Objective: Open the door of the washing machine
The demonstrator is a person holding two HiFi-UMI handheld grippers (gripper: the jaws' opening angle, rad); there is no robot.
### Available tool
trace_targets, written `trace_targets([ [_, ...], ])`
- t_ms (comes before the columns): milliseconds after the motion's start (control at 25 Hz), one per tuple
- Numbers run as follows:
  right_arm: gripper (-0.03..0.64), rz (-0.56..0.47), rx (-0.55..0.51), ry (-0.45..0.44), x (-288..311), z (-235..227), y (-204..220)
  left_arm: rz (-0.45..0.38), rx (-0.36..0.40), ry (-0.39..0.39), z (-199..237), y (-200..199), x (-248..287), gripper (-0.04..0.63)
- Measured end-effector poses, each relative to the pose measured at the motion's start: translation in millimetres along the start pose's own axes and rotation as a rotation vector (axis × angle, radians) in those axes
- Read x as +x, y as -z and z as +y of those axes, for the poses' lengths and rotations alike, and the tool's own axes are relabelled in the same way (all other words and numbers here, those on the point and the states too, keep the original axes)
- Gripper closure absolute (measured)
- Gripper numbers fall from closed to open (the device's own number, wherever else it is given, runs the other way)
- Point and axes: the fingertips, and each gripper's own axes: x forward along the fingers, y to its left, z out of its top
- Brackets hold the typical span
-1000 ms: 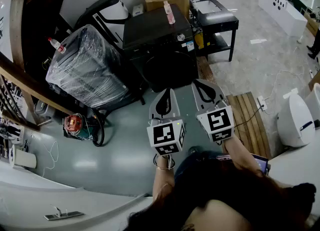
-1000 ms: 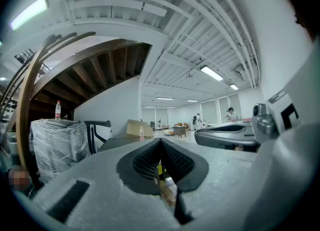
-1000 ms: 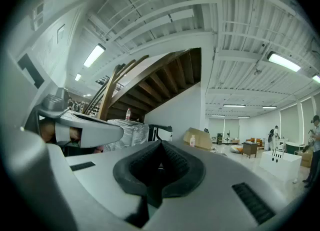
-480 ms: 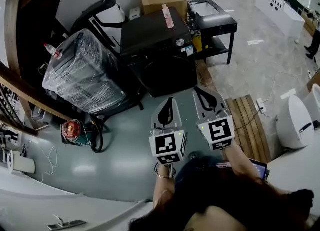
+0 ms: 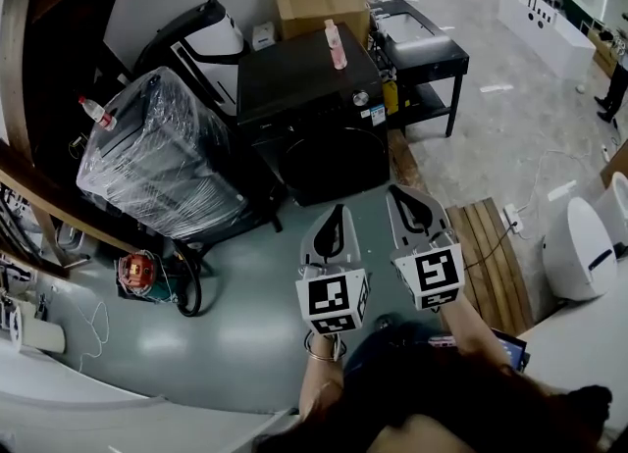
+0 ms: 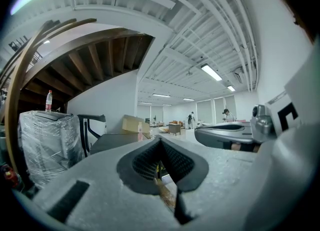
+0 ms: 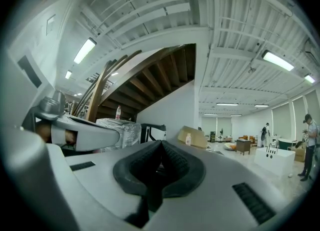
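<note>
Head view: the black washing machine (image 5: 309,88) stands on the floor against the wall, its round door (image 5: 339,159) shut, a pink bottle (image 5: 335,44) on top. The left gripper (image 5: 340,209) and right gripper (image 5: 396,190), both closed and empty, are held level side by side just before the door, not touching it.

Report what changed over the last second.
Both the left gripper and right gripper drifted a little lower in the head view, side by side. Nothing gripped or released. Unchanged: both shut and empty, short of the washing machine, its door closed.
</note>
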Motion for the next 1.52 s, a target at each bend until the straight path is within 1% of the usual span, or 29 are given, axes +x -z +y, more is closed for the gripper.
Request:
trace_targets([
  [480,0.617,0.033,0.022,0.085,46.7,-22.4,15.2,0.025,-0.013,0.076,19.4,11.1,52.4,0.584],
  [760,0.617,0.047,0.027,0.124,75.1,-48.5,23.9,0.043,-0.020,0.113,21.2,16.5,91.3,0.584],
  [1200,0.618,0.076,0.047,0.117,133.1,-93.6,49.3,0.072,-0.004,0.139,19.3,24.3,172.6,0.584],
  [1520,0.617,0.109,0.055,0.089,184.5,-138.3,65.7,0.070,-0.019,0.121,19.0,20.7,245.9,0.584],
])
